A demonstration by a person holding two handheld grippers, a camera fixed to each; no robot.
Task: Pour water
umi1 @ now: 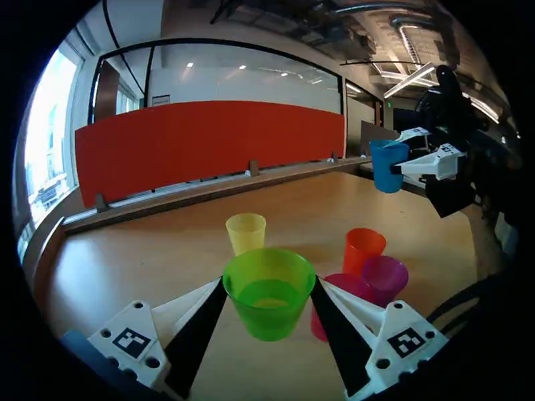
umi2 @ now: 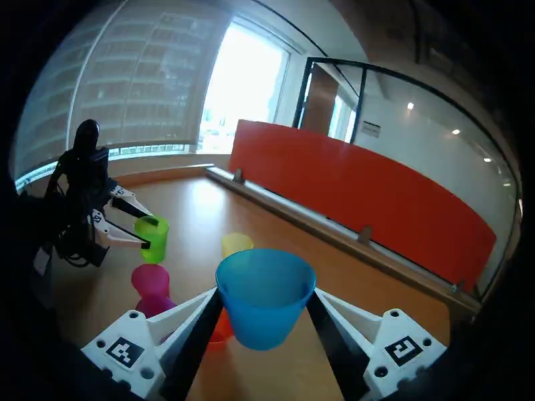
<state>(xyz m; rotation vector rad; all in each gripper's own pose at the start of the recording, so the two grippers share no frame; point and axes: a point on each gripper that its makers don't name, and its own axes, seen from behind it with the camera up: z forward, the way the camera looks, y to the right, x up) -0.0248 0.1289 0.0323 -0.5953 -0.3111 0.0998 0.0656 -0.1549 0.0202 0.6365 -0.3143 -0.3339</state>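
In the left gripper view my left gripper (umi1: 269, 301) is shut on a green cup (umi1: 269, 293), held upright above the table, with something yellowish at its bottom. In the right gripper view my right gripper (umi2: 265, 304) is shut on a blue cup (umi2: 265, 297), also upright and lifted. The left gripper view shows the blue cup (umi1: 387, 164) far right, held high by the right gripper (umi1: 401, 167). The right gripper view shows the green cup (umi2: 153, 238) at left in the left gripper (umi2: 148, 234).
On the wooden table (umi1: 134, 254) stand a yellow cup (umi1: 246, 232), an orange cup (umi1: 363, 248), a purple cup (umi1: 385, 277) and a pink cup (umi1: 344, 287). A red partition (umi1: 207, 144) runs along the table's far edge. Windows lie beyond.
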